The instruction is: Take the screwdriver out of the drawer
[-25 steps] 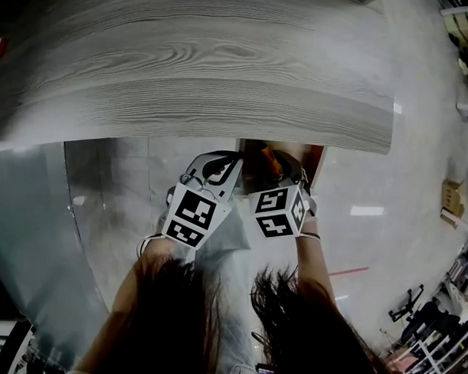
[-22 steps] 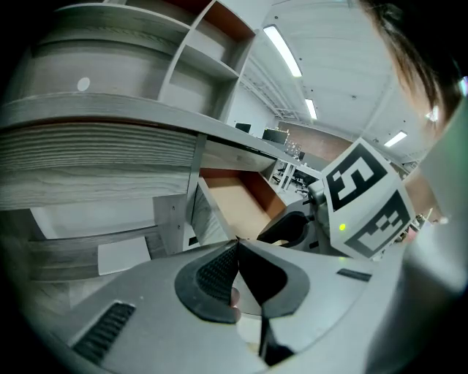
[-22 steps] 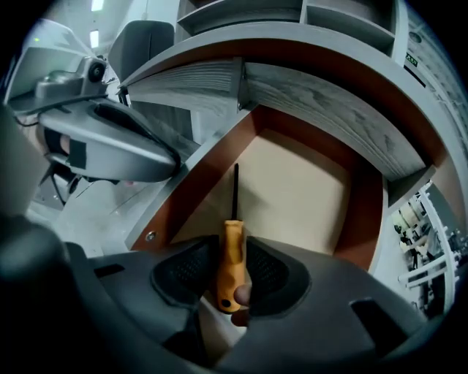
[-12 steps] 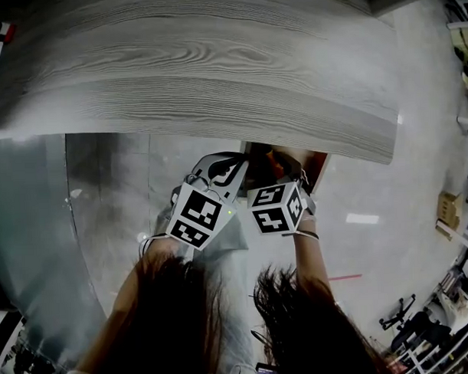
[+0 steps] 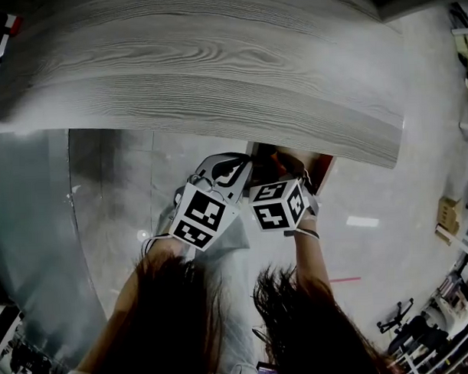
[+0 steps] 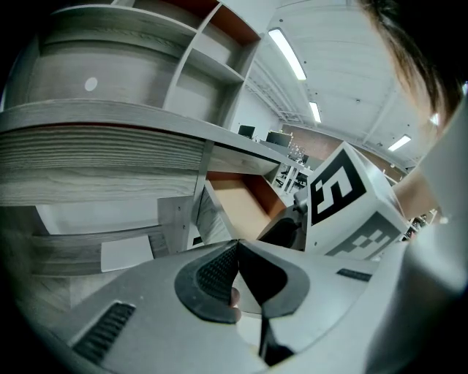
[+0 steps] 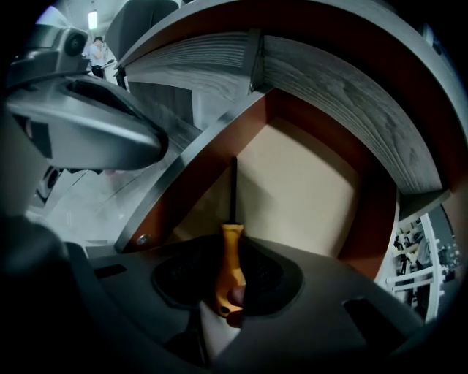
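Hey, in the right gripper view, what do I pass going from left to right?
left gripper → drawer's left wall → screwdriver, clamped in the right gripper → drawer's right wall

left gripper (image 6: 237, 247) closed, right gripper (image 7: 231, 257) clamped

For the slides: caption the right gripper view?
Right claw shut on the orange-handled screwdriver, shaft pointing into the open drawer.

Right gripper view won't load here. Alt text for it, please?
The right hand-held gripper is shut on the orange handle of the screwdriver, whose dark shaft points into the open drawer. The drawer has a tan floor and reddish-brown walls.
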`<state>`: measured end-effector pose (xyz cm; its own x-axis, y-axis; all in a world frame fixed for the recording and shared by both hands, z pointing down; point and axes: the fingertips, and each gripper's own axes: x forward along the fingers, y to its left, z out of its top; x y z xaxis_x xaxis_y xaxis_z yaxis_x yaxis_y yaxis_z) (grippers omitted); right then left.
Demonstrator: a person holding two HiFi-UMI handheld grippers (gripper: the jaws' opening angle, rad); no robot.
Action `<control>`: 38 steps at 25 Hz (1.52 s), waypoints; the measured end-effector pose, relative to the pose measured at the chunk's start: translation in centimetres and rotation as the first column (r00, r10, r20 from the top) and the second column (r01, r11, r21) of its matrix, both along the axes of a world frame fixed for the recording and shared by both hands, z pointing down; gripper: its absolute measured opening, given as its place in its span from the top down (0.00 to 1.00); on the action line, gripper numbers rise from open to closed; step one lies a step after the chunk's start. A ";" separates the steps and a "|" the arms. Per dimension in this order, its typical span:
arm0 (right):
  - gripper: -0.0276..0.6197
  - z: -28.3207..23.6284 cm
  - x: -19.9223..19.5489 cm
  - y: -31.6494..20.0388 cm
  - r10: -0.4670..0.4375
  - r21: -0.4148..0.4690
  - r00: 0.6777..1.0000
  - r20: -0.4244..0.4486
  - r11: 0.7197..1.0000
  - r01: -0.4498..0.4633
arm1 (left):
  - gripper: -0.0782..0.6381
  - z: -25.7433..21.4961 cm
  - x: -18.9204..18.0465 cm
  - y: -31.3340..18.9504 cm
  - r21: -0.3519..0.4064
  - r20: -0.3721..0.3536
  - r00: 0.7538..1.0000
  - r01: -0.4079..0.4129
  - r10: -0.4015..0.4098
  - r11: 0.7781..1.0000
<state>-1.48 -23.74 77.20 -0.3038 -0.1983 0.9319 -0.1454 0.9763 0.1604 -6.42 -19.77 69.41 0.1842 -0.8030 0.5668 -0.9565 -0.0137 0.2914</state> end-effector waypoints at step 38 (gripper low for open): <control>0.82 -6.3 0.2 0.3 0.037 0.071 0.999 0.015 0.997 -0.038 | 0.87 -3.5 -0.4 2.4 -0.003 0.055 0.996 -0.071 0.071 0.997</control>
